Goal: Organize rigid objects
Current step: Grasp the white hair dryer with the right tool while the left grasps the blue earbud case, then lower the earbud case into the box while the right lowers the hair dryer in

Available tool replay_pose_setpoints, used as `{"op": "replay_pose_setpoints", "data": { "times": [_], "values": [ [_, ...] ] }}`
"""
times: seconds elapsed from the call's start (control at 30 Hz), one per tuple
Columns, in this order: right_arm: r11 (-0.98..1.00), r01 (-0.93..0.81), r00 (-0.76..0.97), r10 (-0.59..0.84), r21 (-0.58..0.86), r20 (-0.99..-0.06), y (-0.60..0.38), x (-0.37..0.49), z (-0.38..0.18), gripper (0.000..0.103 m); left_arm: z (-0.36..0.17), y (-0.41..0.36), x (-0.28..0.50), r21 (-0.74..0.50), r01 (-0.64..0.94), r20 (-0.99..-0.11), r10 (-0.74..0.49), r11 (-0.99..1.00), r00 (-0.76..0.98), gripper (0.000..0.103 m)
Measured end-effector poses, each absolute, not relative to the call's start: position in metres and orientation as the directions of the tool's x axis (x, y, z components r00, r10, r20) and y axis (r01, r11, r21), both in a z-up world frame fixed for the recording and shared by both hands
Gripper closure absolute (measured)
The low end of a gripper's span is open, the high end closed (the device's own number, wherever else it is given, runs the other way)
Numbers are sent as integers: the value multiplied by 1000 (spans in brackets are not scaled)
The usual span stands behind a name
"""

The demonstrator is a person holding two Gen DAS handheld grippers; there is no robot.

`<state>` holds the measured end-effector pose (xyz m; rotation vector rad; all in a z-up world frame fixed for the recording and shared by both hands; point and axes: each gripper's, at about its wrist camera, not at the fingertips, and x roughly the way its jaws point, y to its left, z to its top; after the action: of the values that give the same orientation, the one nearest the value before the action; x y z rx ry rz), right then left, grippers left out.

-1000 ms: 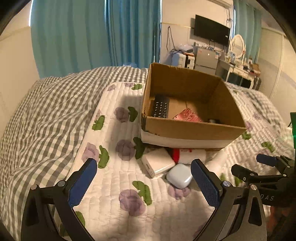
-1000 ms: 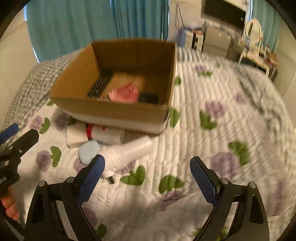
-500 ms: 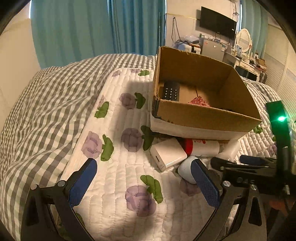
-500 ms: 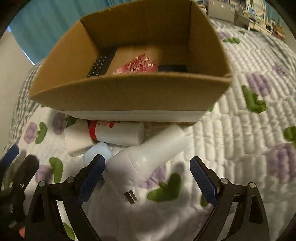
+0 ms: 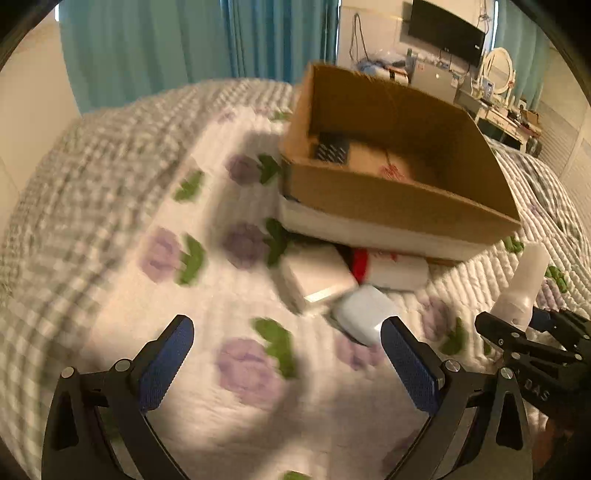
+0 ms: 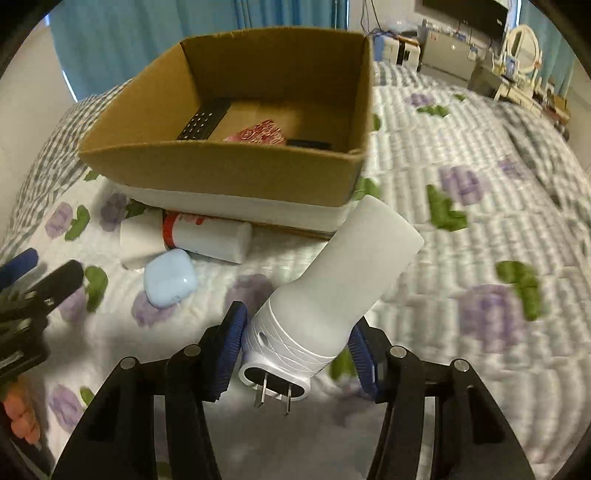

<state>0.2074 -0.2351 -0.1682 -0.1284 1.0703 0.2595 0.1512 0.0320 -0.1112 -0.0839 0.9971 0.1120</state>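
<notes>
My right gripper [image 6: 295, 347] is shut on a white plug-in night light [image 6: 332, 295], lifted off the quilt with its two prongs pointing at the camera; it also shows in the left wrist view [image 5: 524, 280]. My left gripper [image 5: 284, 354] is open and empty above the quilt. A cardboard box [image 6: 229, 173] holds a black remote [image 6: 203, 122], a red packet [image 6: 258, 133] and a small black item [image 6: 308, 143]. In front of the box lie a white block [image 5: 314, 273], a red-and-white tube [image 5: 391, 269] and a pale blue case [image 5: 365, 314].
All this is on a bed with a flowered white quilt [image 6: 461, 229] over a grey checked blanket [image 5: 74, 177]. Teal curtains [image 5: 147, 48] hang behind. A TV [image 5: 447, 26] and a cluttered desk [image 5: 498, 110] stand at the far right.
My right gripper has closed on the night light and lifted it off the quilt. My left gripper has drifted, its view now blurred, and stays open.
</notes>
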Motion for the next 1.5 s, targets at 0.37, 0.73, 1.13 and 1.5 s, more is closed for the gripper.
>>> {"op": "replay_pose_setpoints", "data": {
  "times": [0.37,0.73,1.13,1.5],
  "values": [
    [937,-348,386,163,21,-908,-244,210,-170,49,-141,-17,177,-78,-43,-874,-48,996,483,20],
    [938,-345,375,179,42,-910,-244,217,-179,49,-165,-23,200,-40,-41,-893,-18,998,450,47],
    [932,-362,438,178,8,-881,-240,197,-147,49,-104,-16,142,-59,-16,-832,-40,998,553,47],
    [913,-399,547,161,-87,-821,-231,188,-72,49,-22,-8,144,-87,33,-723,-86,996,685,47]
  ]
}}
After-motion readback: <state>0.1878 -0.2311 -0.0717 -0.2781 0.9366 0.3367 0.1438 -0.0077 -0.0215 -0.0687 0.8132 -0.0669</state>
